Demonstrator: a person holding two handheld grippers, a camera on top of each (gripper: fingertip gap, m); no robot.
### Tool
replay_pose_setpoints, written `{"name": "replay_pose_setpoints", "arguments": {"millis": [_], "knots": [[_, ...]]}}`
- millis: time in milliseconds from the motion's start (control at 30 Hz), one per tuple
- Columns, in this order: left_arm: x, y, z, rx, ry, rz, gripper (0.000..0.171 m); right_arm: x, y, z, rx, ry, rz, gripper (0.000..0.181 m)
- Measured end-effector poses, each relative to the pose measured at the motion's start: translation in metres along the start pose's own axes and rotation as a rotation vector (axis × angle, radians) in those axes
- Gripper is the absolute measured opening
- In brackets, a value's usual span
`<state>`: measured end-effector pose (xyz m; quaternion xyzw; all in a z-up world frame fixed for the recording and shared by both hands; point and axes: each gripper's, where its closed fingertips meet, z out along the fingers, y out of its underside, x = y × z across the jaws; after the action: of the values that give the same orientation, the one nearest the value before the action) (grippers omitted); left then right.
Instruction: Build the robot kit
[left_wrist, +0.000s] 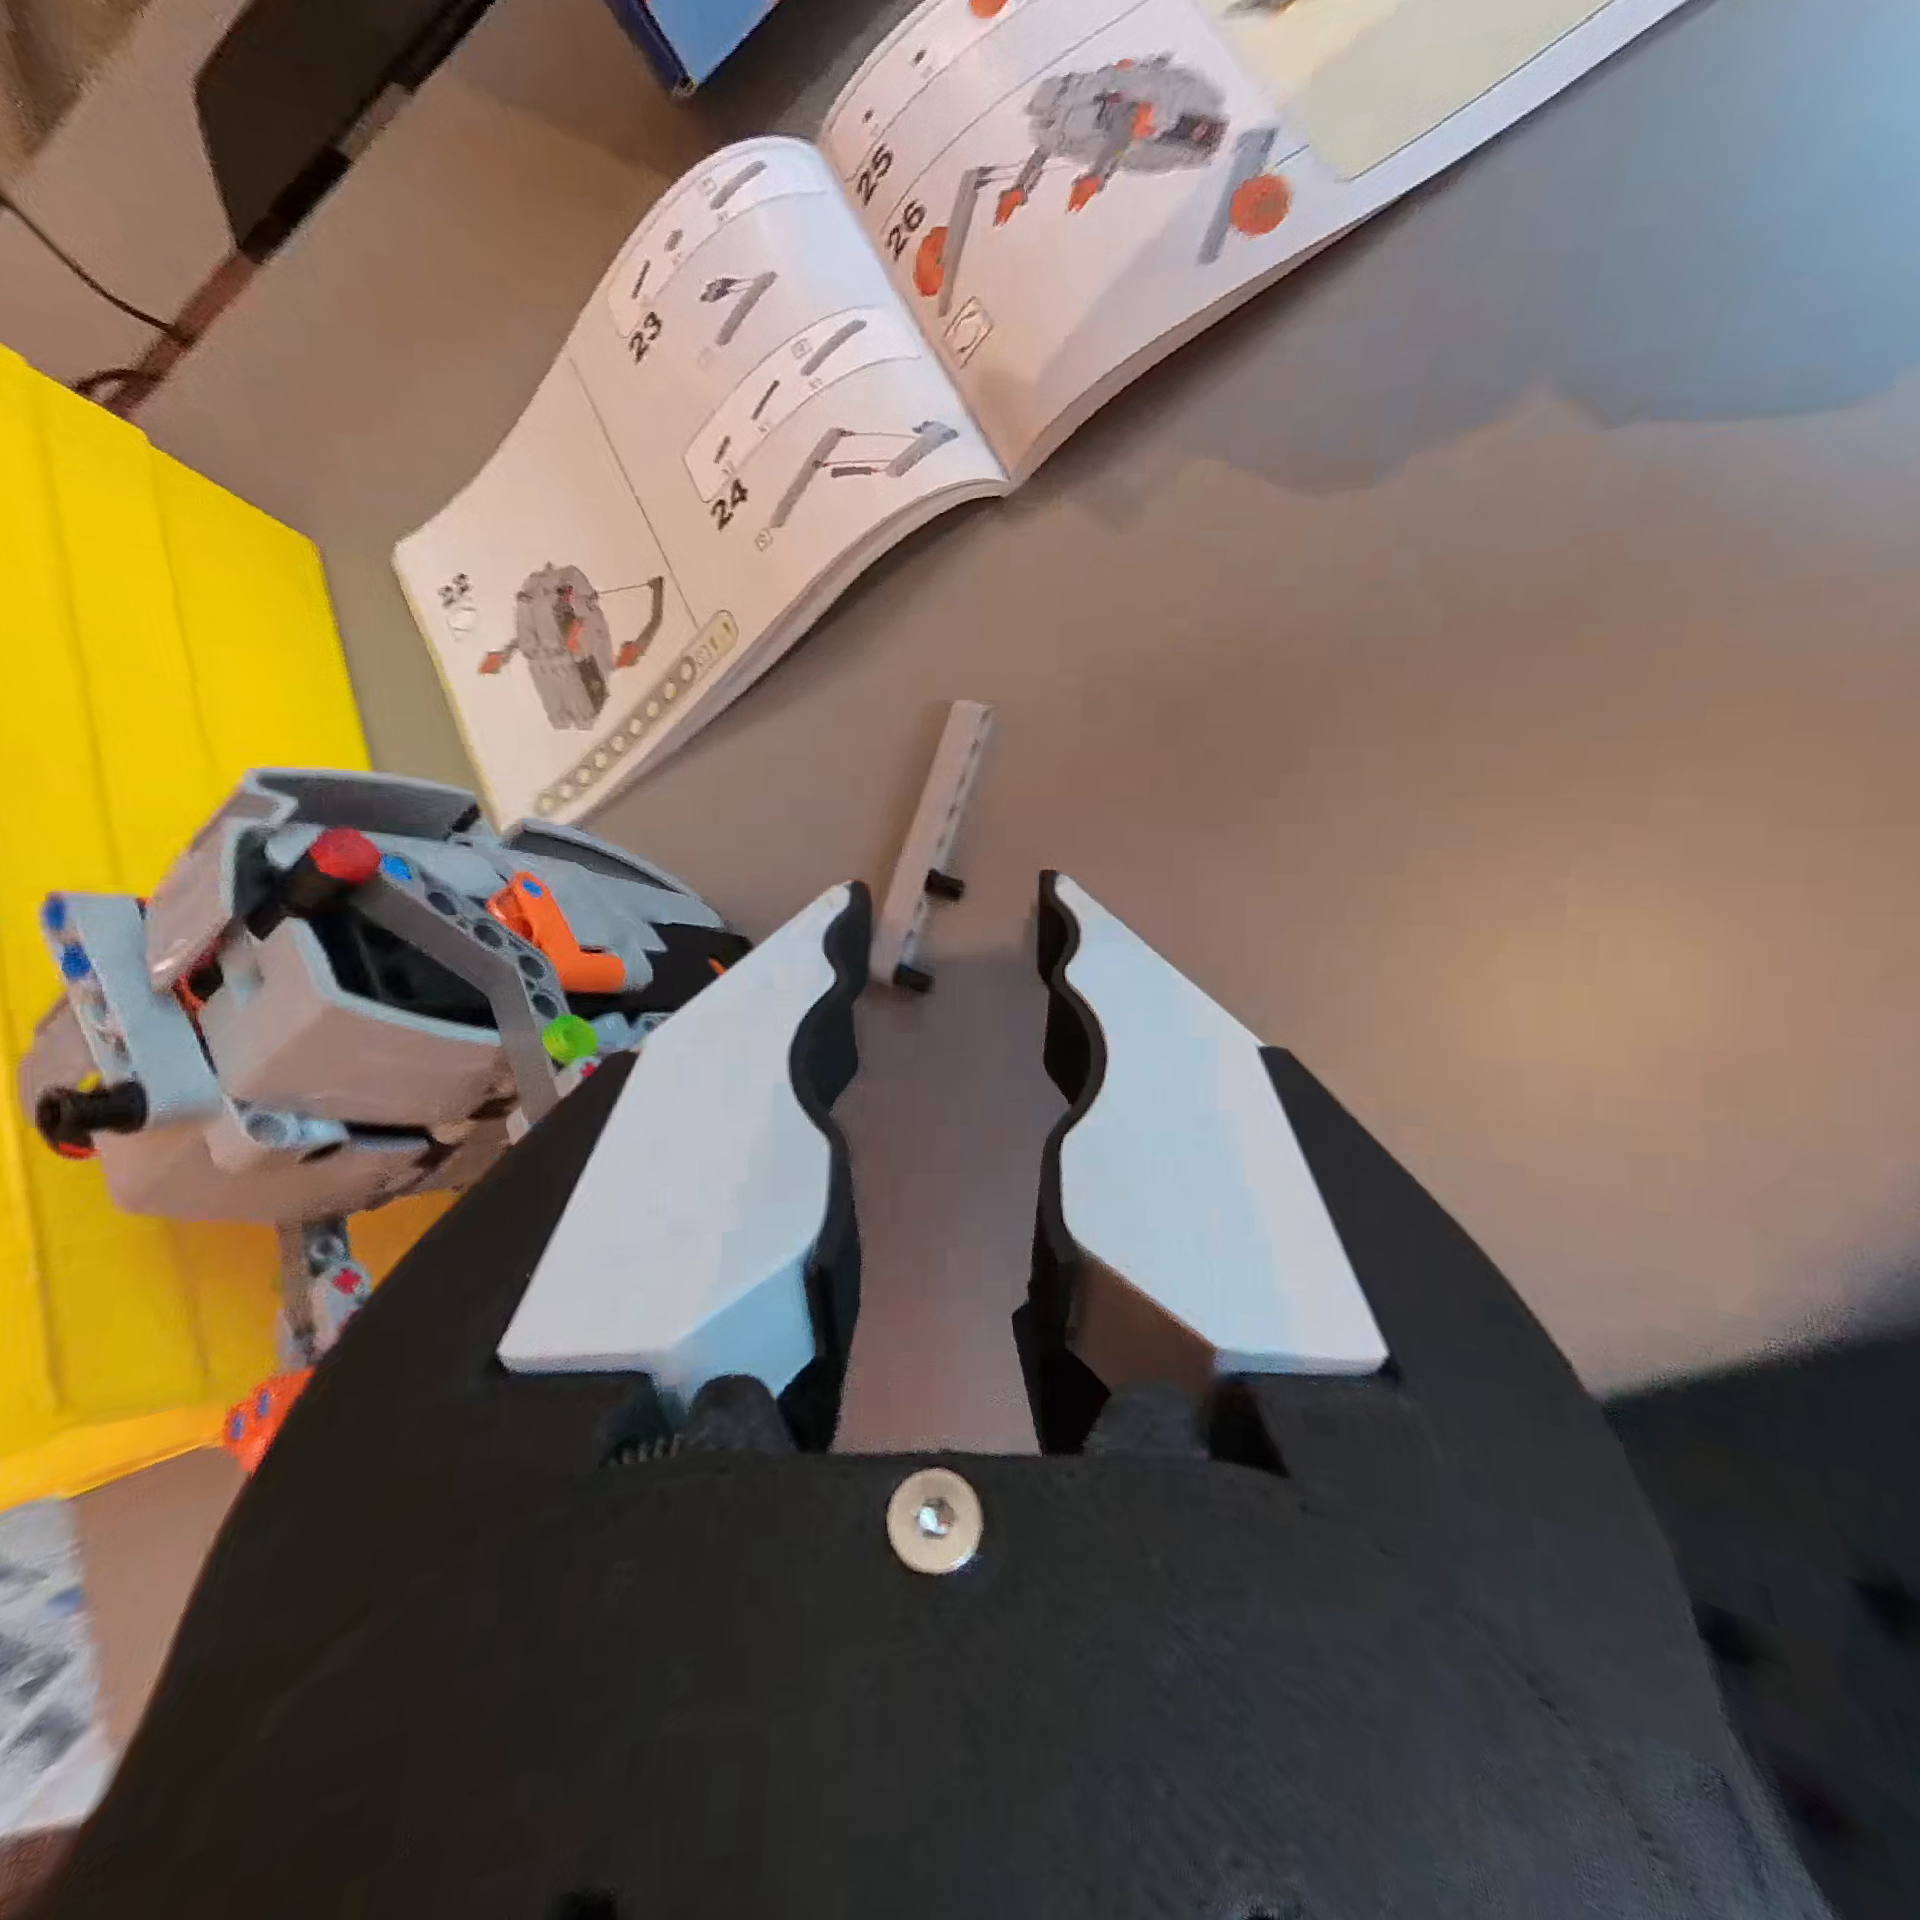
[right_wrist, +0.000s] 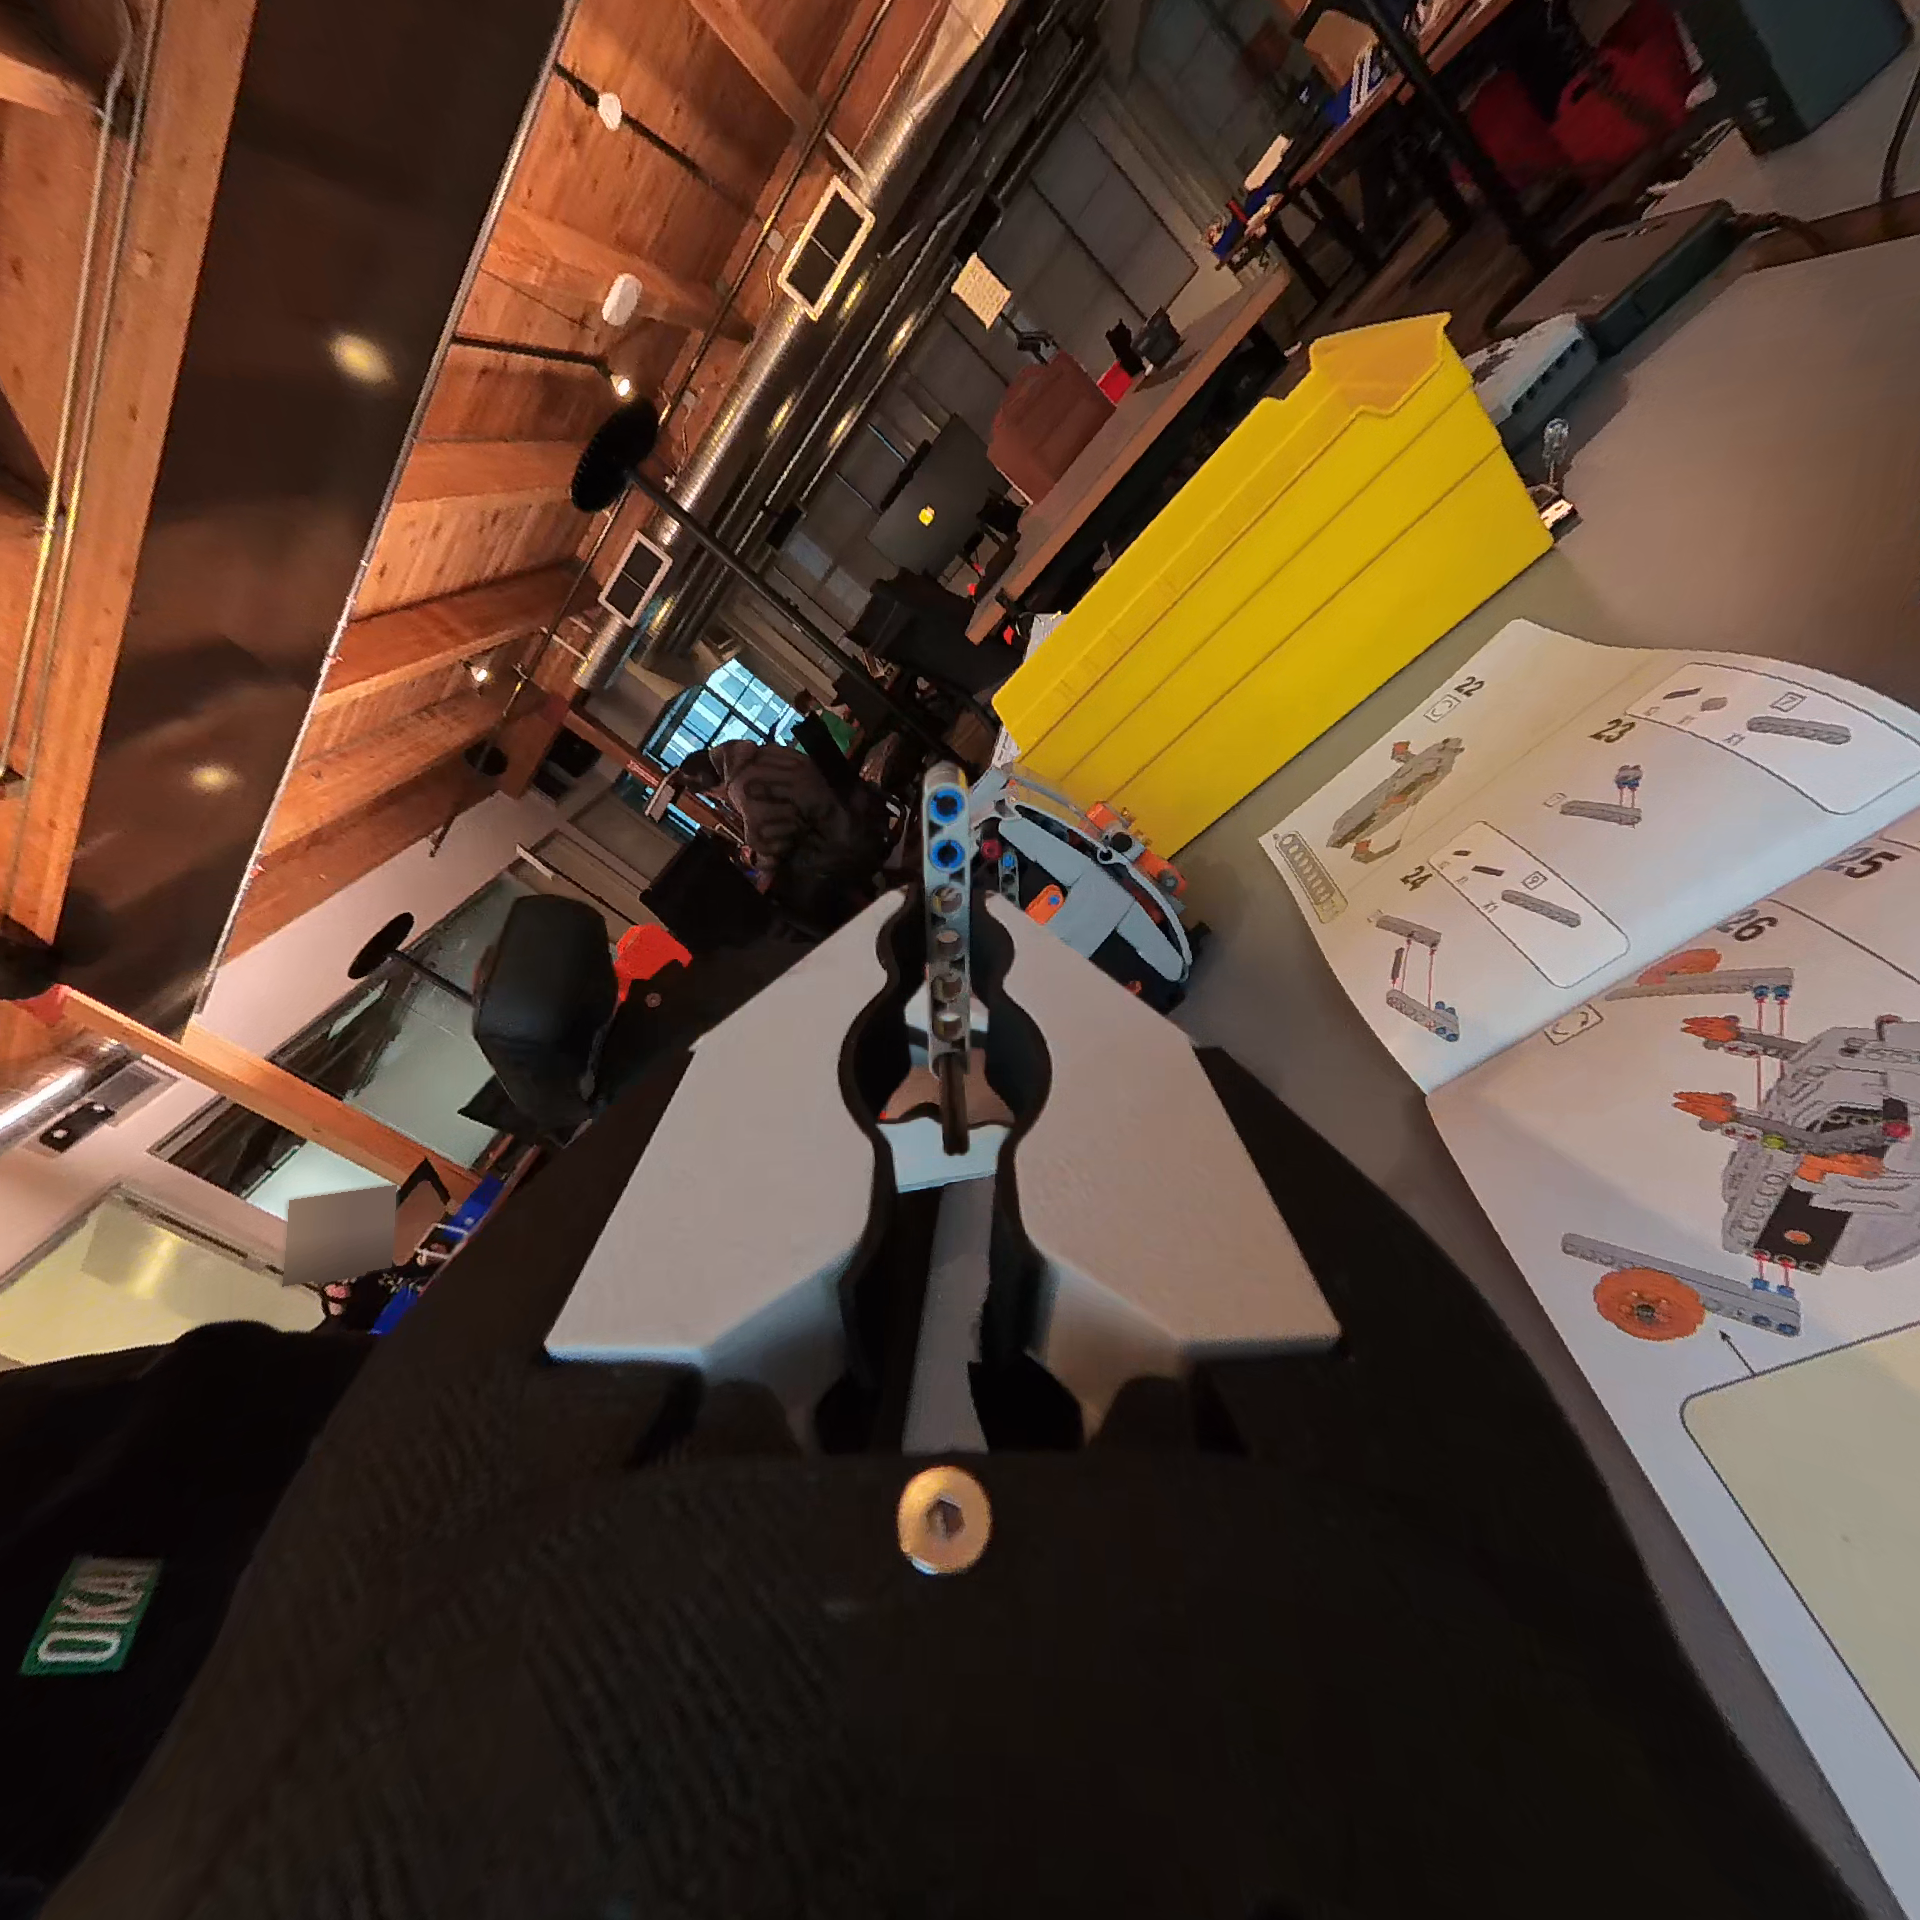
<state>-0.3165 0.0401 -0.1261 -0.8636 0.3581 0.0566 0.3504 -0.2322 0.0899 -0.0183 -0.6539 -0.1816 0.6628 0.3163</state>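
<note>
Grey beam with black pins (left_wrist: 932, 847) flat on bench (left_wrist: 1455, 831), centre frame, just beyond left gripper (left_wrist: 948, 914) tips, long axis along jaws, released | right gripper (right_wrist: 948, 914) clenched on blue-pinned beam (right_wrist: 948, 914), upright.

Left of the open booklet (left_wrist: 727, 436), the grey brick model (left_wrist: 312, 997) is blurred, its base hidden behind the gripper body; the yellow bin (left_wrist: 125, 831) beyond runs off-frame.

Bold black numerals printed across the open instruction booklet (left_wrist: 623, 499). Also white lettering stitched on a green patch (right_wrist: 91, 1616), dark fabric.
</note>
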Motion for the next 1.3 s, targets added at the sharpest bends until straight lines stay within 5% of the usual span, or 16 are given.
{"name": "replay_pose_setpoints", "arguments": {"millis": [267, 533, 733, 1300], "knots": [[0.013, -0.035, 0.016, -0.035, 0.001, 0.064, 0.024, 0.020, 0.012, -0.009, -0.113, 0.080, -0.028, 0.005], [0.007, -0.040, 0.036, -0.395, 0.204, 0.178, 0.021, 0.026, -0.009, -0.035, -0.063, 0.127, -0.047, 0.005], [0.007, -0.016, 0.044, -0.674, 0.336, 0.347, 0.027, 0.026, -0.016, -0.043, -0.067, 0.164, -0.084, 0.005], [0.007, -0.007, 0.059, -0.666, 0.385, 0.321, 0.024, 0.036, -0.018, -0.051, -0.074, 0.208, -0.114, 0.005]]}}
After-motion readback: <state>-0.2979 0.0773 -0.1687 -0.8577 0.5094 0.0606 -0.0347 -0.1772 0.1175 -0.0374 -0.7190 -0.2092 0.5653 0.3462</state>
